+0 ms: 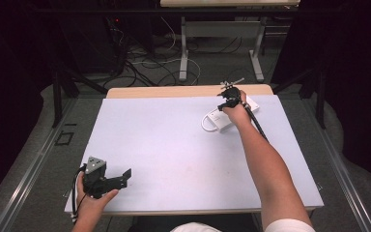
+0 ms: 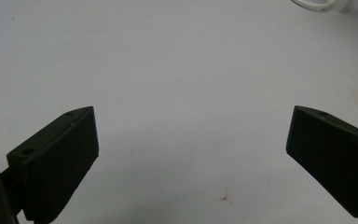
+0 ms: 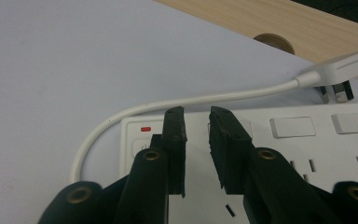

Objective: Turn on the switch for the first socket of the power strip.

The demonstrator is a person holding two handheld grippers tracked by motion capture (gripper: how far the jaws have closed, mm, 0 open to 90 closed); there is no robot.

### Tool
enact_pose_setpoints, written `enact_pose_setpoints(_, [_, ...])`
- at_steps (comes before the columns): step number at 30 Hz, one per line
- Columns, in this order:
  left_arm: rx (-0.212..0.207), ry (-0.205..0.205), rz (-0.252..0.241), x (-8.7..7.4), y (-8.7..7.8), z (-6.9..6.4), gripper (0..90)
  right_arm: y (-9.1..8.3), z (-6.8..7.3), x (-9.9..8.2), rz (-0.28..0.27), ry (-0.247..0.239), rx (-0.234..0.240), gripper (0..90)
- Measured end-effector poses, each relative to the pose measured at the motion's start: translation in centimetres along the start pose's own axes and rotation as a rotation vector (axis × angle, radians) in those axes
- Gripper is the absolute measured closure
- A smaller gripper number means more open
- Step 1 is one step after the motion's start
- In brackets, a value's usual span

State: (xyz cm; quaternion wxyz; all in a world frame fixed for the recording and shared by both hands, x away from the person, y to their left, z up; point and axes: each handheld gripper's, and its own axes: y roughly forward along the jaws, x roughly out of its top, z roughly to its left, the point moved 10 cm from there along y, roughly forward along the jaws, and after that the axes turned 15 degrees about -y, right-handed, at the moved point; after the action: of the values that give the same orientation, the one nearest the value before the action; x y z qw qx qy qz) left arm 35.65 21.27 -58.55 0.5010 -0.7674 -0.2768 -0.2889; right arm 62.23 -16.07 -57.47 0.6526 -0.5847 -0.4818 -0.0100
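Observation:
A white power strip (image 1: 221, 119) lies flat at the far right of the table, its white cable (image 1: 205, 126) looping off its left end. In the right gripper view the power strip (image 3: 307, 149) shows a red indicator (image 3: 145, 129), a row of white switches (image 3: 291, 127), and its cable (image 3: 168, 105) ending in a flat white plug (image 3: 338, 67). My right gripper (image 1: 229, 99) hangs just over the strip; the right gripper (image 3: 196, 114) has a narrow gap between its jaws with nothing in it. My left gripper (image 1: 121, 180) rests near the front left corner; the left gripper (image 2: 191, 135) stands wide open over bare mat.
A pale mat (image 1: 174, 145) covers the table, with a wooden strip (image 1: 174, 91) along the far edge that has a round hole (image 3: 272, 42). Beyond the table, cables and another table's legs (image 1: 183, 53) are on the floor.

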Motion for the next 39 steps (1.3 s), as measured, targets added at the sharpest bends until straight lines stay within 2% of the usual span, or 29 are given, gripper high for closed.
enact_pose_setpoints(4, [-0.002, -0.001, -0.003, 0.0, 0.1, -0.1, 2.2, -0.2, 0.2, 0.0, 0.003, -0.002, 0.005, 66.9])
enact_pose_setpoints(7, [-0.003, 0.001, -0.001, 0.0, 0.1, -0.1, 2.2, -0.4, 0.3, -0.1, 0.004, 0.0, -0.009, 60.9])
enact_pose_setpoints(8, [-0.003, 0.002, -0.001, 0.0, 0.2, -0.1, 2.2, -0.5, 0.5, -0.1, 0.008, -0.003, 0.002, 58.9])
enact_pose_setpoints(12, [-0.005, 0.007, 0.0, 0.0, 0.2, -0.2, 2.2, -0.8, 0.7, -0.3, 0.023, -0.016, -0.013, 52.3])
enact_pose_setpoints(14, [-0.004, 0.01, 0.002, 0.0, 0.3, -0.2, 2.2, -0.9, 1.1, -0.3, 0.022, -0.005, -0.006, 49.0])
enact_pose_setpoints(15, [-0.002, 0.012, 0.003, 0.0, 0.3, -0.2, 2.2, -1.0, 1.5, -0.3, 0.021, 0.002, 0.011, 48.7])
enact_pose_setpoints(25, [-0.004, 0.018, 0.006, 0.0, 0.4, -0.3, 2.2, -2.7, 3.1, 0.1, 0.01, -0.027, 0.034, 42.4])
enact_pose_setpoints(28, [-0.004, 0.02, 0.007, 0.0, 0.4, -0.3, 2.2, -3.2, 3.5, 0.2, 0.012, -0.043, 0.022, 40.5])
enact_pose_setpoints(34, [-0.002, 0.022, 0.01, -0.1, 0.4, -0.3, 2.2, -4.2, 4.7, 0.3, 0.014, -0.067, 0.045, 39.3])
enact_pose_setpoints(39, [-0.001, 0.022, 0.01, -0.1, 0.4, -0.3, 2.2, -5.2, 5.0, 0.2, 0.021, -0.061, 0.053, 35.0])
